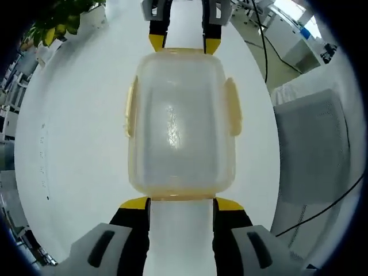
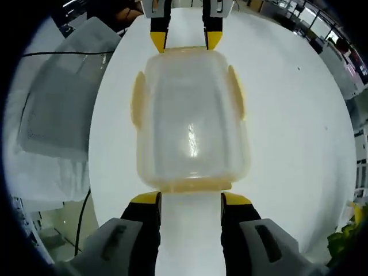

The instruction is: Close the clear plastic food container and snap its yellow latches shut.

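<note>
Both views were bright and evenly lit from above, the white table (image 1: 75,144) nearly washed out and carrying only faint, soft shadows. A streak of glare sat on the lid of the clear container (image 1: 181,123), seen likewise in the right gripper view (image 2: 192,141). Fisheye distortion bent everything toward the edges, where detail softened and darkened; the centre stayed fairly sharp.

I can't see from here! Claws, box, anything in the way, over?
Left claw open at one end of box, right claw open at opposite end. Lid on, side latches visible. Nothing in the way.
</note>
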`<state>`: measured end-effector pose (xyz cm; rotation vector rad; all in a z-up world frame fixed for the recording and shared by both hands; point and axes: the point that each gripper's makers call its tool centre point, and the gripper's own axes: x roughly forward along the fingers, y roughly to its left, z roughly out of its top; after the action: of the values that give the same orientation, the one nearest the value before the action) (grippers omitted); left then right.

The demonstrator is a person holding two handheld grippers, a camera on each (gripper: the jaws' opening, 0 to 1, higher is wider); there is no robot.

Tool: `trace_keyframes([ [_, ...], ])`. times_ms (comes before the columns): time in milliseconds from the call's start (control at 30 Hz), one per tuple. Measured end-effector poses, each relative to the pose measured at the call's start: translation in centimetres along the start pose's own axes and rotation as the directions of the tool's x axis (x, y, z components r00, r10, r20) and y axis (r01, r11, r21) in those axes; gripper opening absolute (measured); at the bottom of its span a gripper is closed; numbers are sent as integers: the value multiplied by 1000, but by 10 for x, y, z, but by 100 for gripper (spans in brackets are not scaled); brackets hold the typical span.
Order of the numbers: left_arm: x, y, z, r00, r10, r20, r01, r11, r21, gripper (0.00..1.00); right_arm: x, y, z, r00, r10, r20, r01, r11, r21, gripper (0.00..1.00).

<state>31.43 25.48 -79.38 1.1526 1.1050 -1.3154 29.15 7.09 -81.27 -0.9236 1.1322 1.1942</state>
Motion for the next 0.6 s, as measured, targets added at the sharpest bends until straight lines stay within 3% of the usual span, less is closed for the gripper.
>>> trace_keyframes([
  [33, 1, 1, -4, 1000, 4, 3, -4, 999, -34, 48, 3, 5, -10, 999, 21, -27, -20, 999, 47, 38],
  [100, 0, -9, -7, 998, -37, 42, 43, 985, -167, 59, 8, 7, -29, 997, 47, -61, -37, 988, 152, 40],
  [167, -6, -7, 1, 985, -28, 168, 79, 948, -308, 58, 7, 1, -46, 998, 34, -60, -18, 970, 244, 42],
  [200, -11, -1, 4, 971, -2, 238, 99, 912, -398, 56, 3, -3, -54, 998, 34, -58, -13, 945, 328, 41],
  [233, -13, 2, 4, 966, 9, 259, 108, 893, -436, 54, -1, -7, -57, 999, 23, -38, -6, 923, 385, 40],
  [267, -19, 8, 3, 952, 33, 304, 147, 821, -551, 52, -5, -12, -58, 1000, 9, -11, -3, 898, 439, 39],
  [300, -23, 10, 4, 939, 40, 343, 193, 763, -617, 52, -12, -19, -56, 999, -9, 36, -13, 836, 549, 38],
  [333, -27, 16, 8, 916, 69, 396, 242, 692, -681, 52, -15, -20, -54, 998, -10, 63, -29, 811, 584, 38],
  [367, -33, 23, 11, 883, 119, 454, 303, 595, -745, 51, -24, -21, -45, 989, 3, 151, -106, 723, 682, 38],
  [400, -36, 25, 11, 868, 132, 479, 343, 538, -770, 47, -30, -20, -38, 976, 18, 215, -175, 649, 740, 37],
  [433, -37, 24, 12, 850, 142, 507, 412, 420, -809, 40, -40, -20, -24, 945, 25, 326, -284, 556, 781, 35],
  [467, -37, 21, 13, 844, 135, 519, 451, 346, -823, 39, -46, -22, -14, 915, 10, 404, -351, 514, 783, 34],
  [500, -36, 16, 13, 835, 121, 536, 480, 316, -818, 41, -53, -25, -5, 883, -11, 470, -411, 469, 782, 33],
  [533, -30, 7, 12, 842, 91, 532, 490, 283, -825, 44, -63, -30, 9, 827, -46, 560, -498, 400, 769, 32],
  [567, -24, 3, 9, 854, 86, 514, 474, 280, -835, 44, -70, -33, 19, 784, -69, 617, -560, 351, 750, 33],
  [600, -20, 0, 9, 861, 81, 502, 465, 275, -842, 44, -71, -34, 23, 771, -78, 632, -576, 337, 744, 32],
])
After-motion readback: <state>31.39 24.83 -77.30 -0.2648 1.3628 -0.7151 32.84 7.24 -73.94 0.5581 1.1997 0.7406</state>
